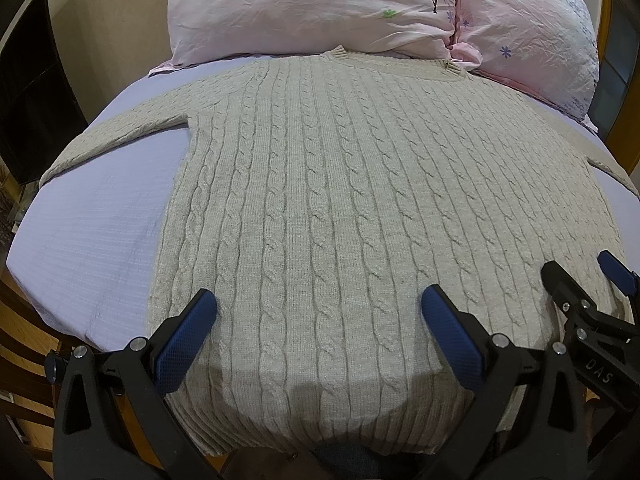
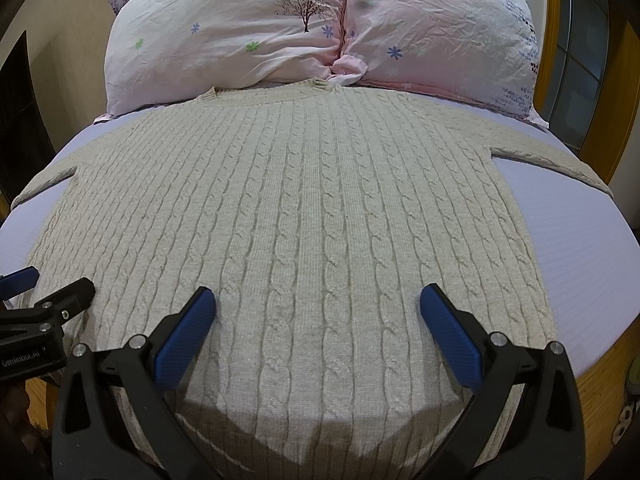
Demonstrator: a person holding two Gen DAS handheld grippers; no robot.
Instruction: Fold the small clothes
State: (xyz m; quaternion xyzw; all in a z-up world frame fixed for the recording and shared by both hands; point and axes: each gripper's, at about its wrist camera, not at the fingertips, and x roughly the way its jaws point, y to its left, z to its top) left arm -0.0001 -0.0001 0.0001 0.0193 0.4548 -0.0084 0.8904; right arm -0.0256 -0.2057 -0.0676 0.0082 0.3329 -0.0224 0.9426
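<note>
Beige cable-knit sweater [image 1: 340,184] lies flat on the bed [image 1: 100,216], sleeves spread, collar touching two pink pillows [image 1: 312,4]. Left gripper [image 1: 318,316] and right gripper [image 2: 318,316] hover over its hem, jaws apart, holding nothing.

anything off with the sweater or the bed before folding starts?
Nothing stands out. The cable-knit sweater lies flat on the lilac sheet, sleeves spread, collar against the pink pillows. Left gripper and right gripper are both open near its hem.
</note>
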